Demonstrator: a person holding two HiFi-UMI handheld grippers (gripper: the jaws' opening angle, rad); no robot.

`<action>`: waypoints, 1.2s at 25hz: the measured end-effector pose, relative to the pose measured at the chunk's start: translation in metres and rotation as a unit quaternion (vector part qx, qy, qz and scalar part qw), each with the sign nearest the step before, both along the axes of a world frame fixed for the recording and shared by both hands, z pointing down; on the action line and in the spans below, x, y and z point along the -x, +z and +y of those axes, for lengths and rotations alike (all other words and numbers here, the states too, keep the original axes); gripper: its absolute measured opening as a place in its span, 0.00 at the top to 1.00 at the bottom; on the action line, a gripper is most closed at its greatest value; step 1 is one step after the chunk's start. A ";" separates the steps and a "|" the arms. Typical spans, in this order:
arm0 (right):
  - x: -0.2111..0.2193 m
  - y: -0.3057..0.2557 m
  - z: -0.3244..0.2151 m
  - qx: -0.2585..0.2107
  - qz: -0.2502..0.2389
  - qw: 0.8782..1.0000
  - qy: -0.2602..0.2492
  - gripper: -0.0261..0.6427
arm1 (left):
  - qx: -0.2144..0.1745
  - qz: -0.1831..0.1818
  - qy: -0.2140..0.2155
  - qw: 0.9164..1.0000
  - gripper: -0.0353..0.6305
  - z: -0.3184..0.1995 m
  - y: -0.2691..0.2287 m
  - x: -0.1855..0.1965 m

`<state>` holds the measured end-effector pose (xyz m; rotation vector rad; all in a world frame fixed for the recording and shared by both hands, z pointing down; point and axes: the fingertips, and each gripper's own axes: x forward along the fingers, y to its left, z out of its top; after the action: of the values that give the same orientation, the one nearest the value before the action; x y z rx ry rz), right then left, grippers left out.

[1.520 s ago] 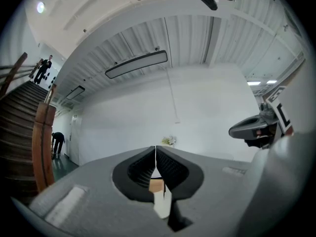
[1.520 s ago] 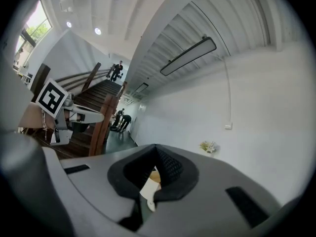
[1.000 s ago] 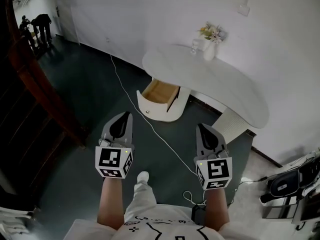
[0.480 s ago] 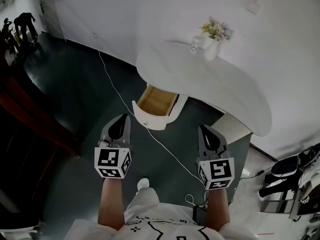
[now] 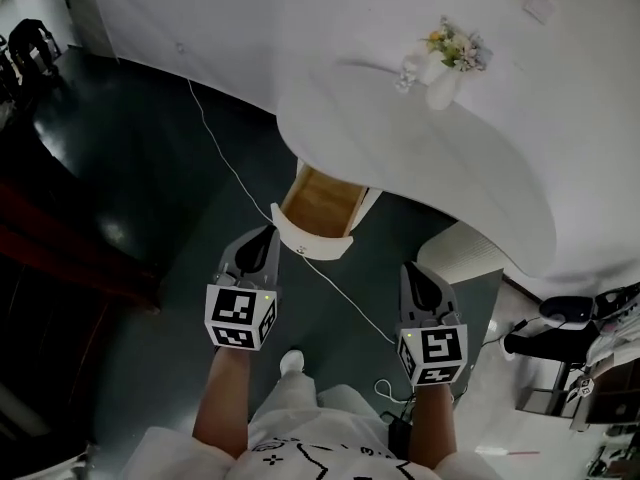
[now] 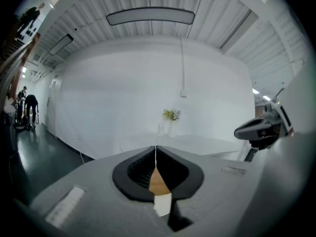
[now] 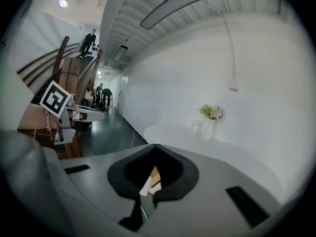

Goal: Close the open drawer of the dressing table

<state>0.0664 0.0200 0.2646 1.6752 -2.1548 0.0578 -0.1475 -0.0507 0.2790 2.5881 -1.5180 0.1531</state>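
Both shut and empty, the left hand-held gripper (image 5: 266,234) and right hand-held gripper (image 5: 412,270) have moved closer to the open white wood-lined drawer (image 5: 318,208) under the white oval bench (image 5: 430,168), so the push looks next.

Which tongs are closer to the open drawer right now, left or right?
The left tongs: in the head view their tips sit just beside the white front of the drawer; the right tongs hang farther off.

The left gripper (image 5: 266,236) and right gripper (image 5: 411,271) have grey shells with black-lined jaws. Each carries a cube (image 5: 240,316) with black-and-white square markers and a small lit dot. Clothing: white shirt (image 5: 300,456) with black line print, white trousers (image 5: 290,404), white shoe (image 5: 291,362).
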 end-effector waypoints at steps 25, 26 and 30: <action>-0.020 0.172 -0.055 0.101 -0.075 0.992 0.010 0.96 | 0.134 -0.029 0.004 0.990 0.92 -0.044 0.195 -0.020; -0.017 0.180 -0.056 0.103 -0.073 0.992 0.005 0.96 | 0.137 -0.031 0.004 0.990 0.92 -0.046 0.203 -0.018; -0.002 0.202 -0.066 0.103 -0.063 0.993 -0.015 0.96 | 0.149 -0.034 0.003 0.988 0.92 -0.055 0.233 -0.014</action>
<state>0.0687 -0.0464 0.4662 1.5576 -2.1792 0.3746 -0.1333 -0.1053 0.5118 2.3728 -1.3871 0.4377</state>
